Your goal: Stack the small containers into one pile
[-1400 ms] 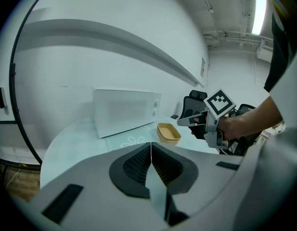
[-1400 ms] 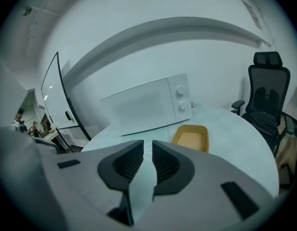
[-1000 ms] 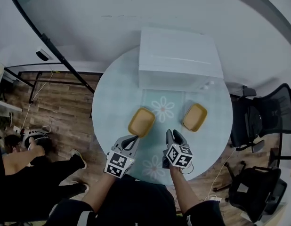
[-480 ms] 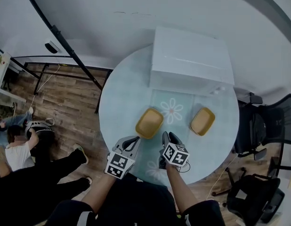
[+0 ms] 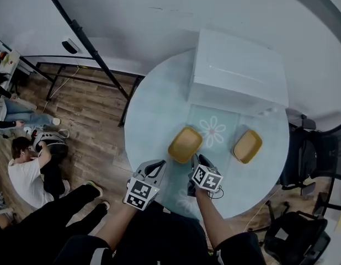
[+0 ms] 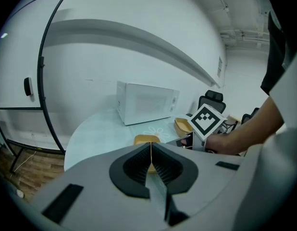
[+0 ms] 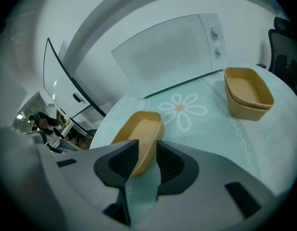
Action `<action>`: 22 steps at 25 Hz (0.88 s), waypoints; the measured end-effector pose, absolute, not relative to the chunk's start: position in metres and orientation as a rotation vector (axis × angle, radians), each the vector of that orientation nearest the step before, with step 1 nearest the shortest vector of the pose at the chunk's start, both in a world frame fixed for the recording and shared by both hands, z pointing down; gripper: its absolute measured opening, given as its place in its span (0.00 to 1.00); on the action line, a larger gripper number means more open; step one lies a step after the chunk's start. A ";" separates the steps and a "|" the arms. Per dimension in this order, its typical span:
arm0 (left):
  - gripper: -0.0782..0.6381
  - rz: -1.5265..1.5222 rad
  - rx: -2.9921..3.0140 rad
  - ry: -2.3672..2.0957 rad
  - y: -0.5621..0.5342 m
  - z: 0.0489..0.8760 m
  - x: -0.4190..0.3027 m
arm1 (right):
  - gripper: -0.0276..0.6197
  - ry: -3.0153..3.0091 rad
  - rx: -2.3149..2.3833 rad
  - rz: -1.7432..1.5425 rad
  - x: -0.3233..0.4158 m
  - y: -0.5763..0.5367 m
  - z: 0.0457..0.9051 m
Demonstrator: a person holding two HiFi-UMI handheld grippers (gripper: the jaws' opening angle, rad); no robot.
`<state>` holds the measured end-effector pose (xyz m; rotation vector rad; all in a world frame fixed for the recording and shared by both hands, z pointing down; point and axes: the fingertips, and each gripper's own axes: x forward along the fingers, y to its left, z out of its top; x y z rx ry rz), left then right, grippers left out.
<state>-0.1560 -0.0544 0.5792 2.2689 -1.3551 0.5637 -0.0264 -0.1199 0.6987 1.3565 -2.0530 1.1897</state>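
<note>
One container (image 7: 138,129) between right gripper (image 7: 146,150) jaws

My left gripper (image 5: 154,169) empty, right gripper (image 5: 198,161) gripping.
Forearms reach forward side by side; left jaws pressed together, right jaws clamped on the near rim of the yellow container (image 7: 139,134).

Near container (image 5: 185,144) and far container (image 5: 247,146) are mustard-yellow; the pale-blue table (image 5: 154,115) bears white daisies (image 5: 213,131).
</note>
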 end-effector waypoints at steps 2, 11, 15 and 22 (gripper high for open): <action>0.13 0.565 2.257 -1.360 -0.054 0.581 -0.160 | 0.22 -2.025 1.364 1.227 -0.028 -0.122 0.705; 0.13 0.567 2.232 -1.369 -0.057 0.587 -0.174 | 0.22 -1.906 1.398 1.362 -0.034 -0.129 0.727; 0.13 0.569 2.223 -1.364 -0.057 0.591 -0.177 | 0.21 -1.871 1.395 1.407 -0.037 -0.128 0.736; 0.13 0.574 2.222 -1.350 -0.059 0.594 -0.177 | 0.10 -1.812 1.398 1.509 -0.039 -0.126 0.743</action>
